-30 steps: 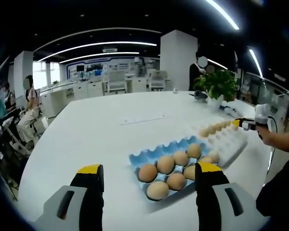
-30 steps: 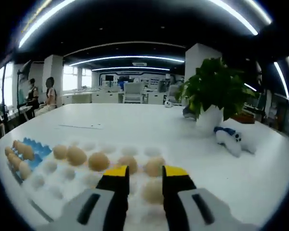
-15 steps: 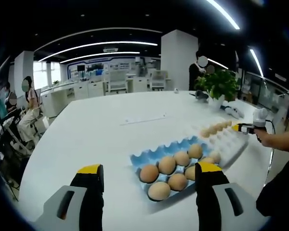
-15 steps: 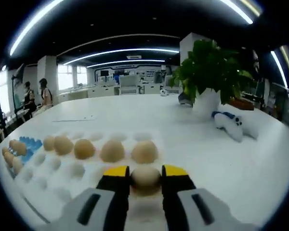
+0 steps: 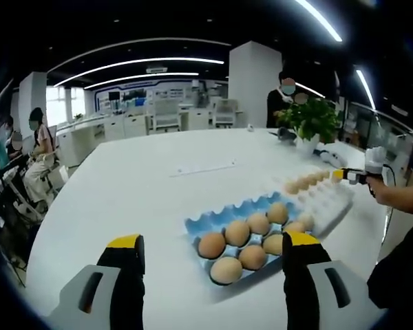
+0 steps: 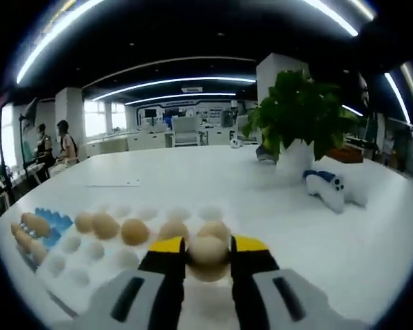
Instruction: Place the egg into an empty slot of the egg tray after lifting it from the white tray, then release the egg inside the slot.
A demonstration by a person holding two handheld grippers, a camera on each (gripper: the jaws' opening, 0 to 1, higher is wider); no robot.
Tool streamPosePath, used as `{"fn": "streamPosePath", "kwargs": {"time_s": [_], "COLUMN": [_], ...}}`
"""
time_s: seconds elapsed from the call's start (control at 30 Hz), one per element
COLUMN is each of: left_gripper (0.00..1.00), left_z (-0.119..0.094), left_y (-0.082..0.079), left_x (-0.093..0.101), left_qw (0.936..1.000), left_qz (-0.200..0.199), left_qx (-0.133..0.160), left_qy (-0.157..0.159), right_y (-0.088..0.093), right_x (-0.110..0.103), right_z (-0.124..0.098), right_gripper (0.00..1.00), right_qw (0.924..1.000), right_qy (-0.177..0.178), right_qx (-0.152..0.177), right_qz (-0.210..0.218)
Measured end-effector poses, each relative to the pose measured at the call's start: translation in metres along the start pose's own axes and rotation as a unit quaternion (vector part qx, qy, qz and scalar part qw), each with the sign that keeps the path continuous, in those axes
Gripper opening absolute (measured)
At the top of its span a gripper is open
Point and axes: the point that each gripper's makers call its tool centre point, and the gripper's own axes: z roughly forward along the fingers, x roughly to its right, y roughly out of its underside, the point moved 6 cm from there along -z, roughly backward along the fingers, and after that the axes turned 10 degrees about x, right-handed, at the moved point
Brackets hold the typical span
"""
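We take the white tray (image 6: 117, 240) as our landmark; it lies on the white bench (image 6: 261, 206), and everything else is placed from it.

Beyond the white tray's far end in the right gripper view stands a potted plant (image 6: 299, 117) in a white pot, and just beside that pot lies a white and blue game controller (image 6: 327, 189). A flat sheet of paper (image 6: 113, 183) rests on the bench past the tray's long side. People sit at desks well apart from the tray, at the room's edge (image 5: 38, 148). Nothing lies between the right hand-held gripper (image 6: 206, 245) and the tray.

The white tray carries a row of brown eggs (image 6: 134, 231) along its far side, with several of its cups bare. Touching its other end is the blue egg tray (image 5: 224, 223), which in the left gripper view holds eight brown eggs (image 5: 237, 234), some partly hidden.

The right hand-held gripper is clenched around the egg (image 6: 208, 251), which sits between its yellow-tipped jaws just above the white tray's near end. In the left gripper view we see this same hand-held gripper at the white tray's far end, held by a hand (image 5: 385, 189).

The left hand-held gripper (image 5: 213, 242) is released, its jaws wide apart and holding nothing, hanging over the bench just short of the blue egg tray.
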Motion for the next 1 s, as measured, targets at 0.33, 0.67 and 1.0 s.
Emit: {"fn": "streamPosePath", "kwargs": {"time_s": [0.33,0.67,1.0], "left_gripper": [0.83,0.83,0.82], "left_z": [0.002,0.0,-0.003], "left_y": [0.0,-0.001,0.0], "left_x": [0.0,0.0,0.001], "left_qw": [1.0,1.0,1.0], "left_qz": [0.001,-0.001,-0.001], "left_qx": [-0.002,0.002,0.004], "left_qy": [0.003,0.001,0.0], "right_y": [-0.021,-0.018,-0.014], "right_x": [-0.032,-0.076,-0.124], "right_z": [-0.001,0.004,0.007], "right_gripper": [0.25,0.25,0.25], "right_qw": [0.9985,0.9933,0.9823], "right_qy": [-0.048,-0.112,-0.185], "right_qx": [0.027,0.025,0.017], "right_qz": [0.005,0.009,0.026]}}
